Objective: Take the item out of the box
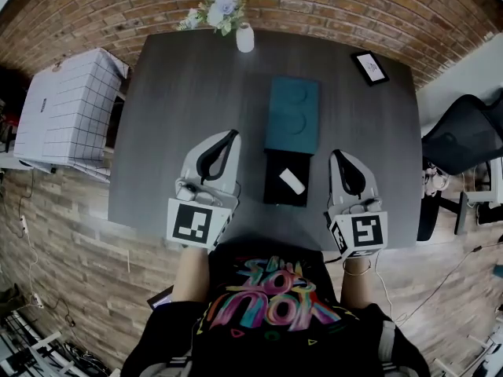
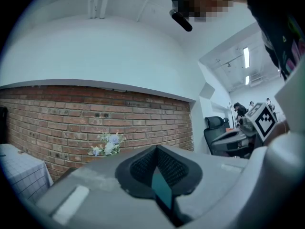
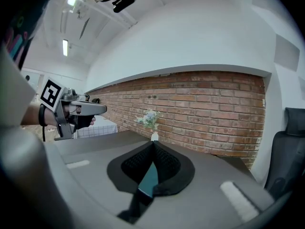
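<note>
While the black box [image 1: 275, 197] lies open on the dark wood-grain table [image 1: 173, 93], the small white item [image 1: 291, 181] rests slantwise inside it. A teal lid [image 1: 292, 115] with two round dimples touches the box's far side; beyond it stand a white vase [image 1: 244, 38] of pale flowers [image 1: 217, 2] and a brick wall [image 1: 94, 14]. A dark-framed card [image 1: 369, 67] lies far right of the box. Flanking the box, the left gripper [image 1: 233, 133] and right gripper [image 1: 335, 152] point roughly level, each with ribbed black pads pressed together, empty.
</note>
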Demonstrator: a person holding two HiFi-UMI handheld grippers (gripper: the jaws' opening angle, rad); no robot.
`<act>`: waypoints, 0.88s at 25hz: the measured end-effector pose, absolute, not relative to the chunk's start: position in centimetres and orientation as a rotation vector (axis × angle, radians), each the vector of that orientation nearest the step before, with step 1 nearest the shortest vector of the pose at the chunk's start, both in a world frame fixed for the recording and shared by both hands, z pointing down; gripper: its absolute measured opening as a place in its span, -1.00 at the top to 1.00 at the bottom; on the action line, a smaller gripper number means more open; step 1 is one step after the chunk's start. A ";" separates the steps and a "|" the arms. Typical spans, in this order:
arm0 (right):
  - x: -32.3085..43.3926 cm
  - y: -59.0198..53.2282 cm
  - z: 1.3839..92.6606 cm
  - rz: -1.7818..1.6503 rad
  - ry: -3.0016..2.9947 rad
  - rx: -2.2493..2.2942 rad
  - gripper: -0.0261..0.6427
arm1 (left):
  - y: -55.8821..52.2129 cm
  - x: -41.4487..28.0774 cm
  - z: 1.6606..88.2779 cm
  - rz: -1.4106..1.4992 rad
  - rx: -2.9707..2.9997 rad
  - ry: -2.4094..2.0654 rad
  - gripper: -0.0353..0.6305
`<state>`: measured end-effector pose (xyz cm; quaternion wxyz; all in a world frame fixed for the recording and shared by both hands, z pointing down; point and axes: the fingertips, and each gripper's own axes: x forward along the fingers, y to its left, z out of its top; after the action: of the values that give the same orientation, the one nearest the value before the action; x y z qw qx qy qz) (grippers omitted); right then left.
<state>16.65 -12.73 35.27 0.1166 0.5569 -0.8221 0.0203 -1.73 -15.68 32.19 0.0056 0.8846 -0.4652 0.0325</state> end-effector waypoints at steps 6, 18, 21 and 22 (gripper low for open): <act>16.6 -13.3 35.3 0.053 -2.398 1.630 0.93 | -16.2 -1.8 32.3 0.094 2.775 -1.457 0.90; 15.5 -13.7 38.0 0.077 -2.399 1.486 0.82 | -16.4 -1.0 33.0 0.092 2.771 -1.423 0.90; 15.0 -13.6 39.4 0.094 -2.395 1.414 0.70 | -16.6 -0.9 33.1 0.090 2.770 -1.420 0.90; 14.7 -13.5 40.0 0.106 -2.397 1.381 0.65 | -16.6 -0.9 33.1 0.089 2.767 -1.420 0.90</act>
<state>14.73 -13.49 39.97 0.1855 0.4903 -0.8508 0.0377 -0.92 -16.62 33.13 0.0150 0.8892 -0.4563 0.0286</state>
